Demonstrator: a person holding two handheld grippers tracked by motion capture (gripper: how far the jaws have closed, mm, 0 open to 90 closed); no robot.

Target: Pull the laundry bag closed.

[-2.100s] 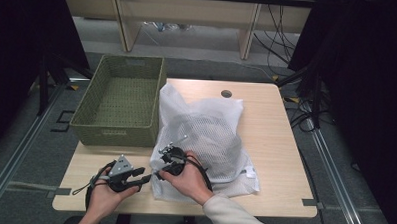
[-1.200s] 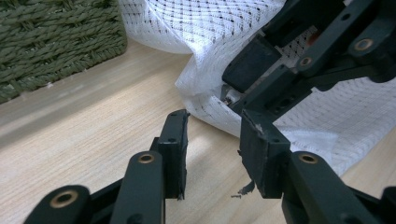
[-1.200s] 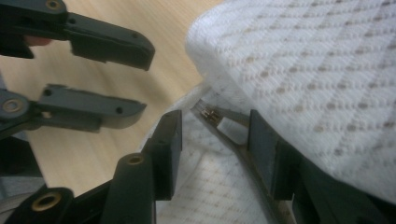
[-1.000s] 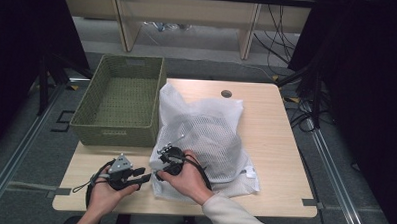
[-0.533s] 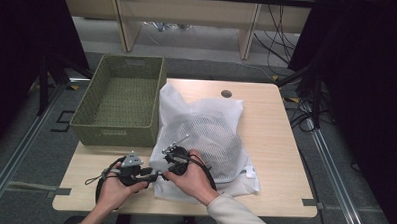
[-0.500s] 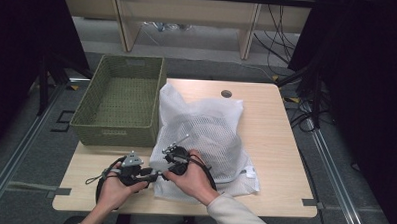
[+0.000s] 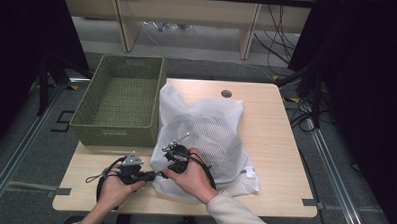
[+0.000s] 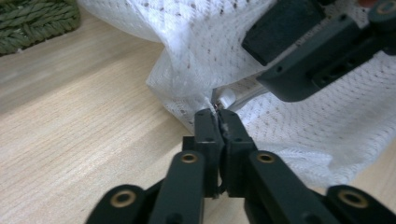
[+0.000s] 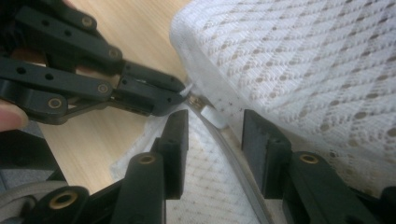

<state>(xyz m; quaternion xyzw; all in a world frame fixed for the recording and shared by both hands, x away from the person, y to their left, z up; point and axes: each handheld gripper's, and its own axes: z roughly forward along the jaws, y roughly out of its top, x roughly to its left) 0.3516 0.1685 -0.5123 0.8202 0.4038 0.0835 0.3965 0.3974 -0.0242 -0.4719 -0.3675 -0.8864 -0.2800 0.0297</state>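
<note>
Pinching the zipper pull (image 8: 212,103) at the near left corner of the white mesh bag (image 7: 206,132), with left tool (image 8: 215,114) just snapped shut on it. Standing narrowly open just beyond, right tool (image 9: 212,122) straddling the zipper track (image 9: 233,154), white slider (image 9: 215,116) close ahead of its pads, not yet pressed. Running away from the pull along the bag's near edge, on the counter (image 7: 275,144). Farther left, green basket (image 7: 119,96).

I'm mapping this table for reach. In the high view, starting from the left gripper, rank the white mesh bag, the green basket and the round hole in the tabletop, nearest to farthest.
1. white mesh bag, just right of the left gripper.
2. green basket, behind it at the table's left edge.
3. round hole, near the far edge.
</note>
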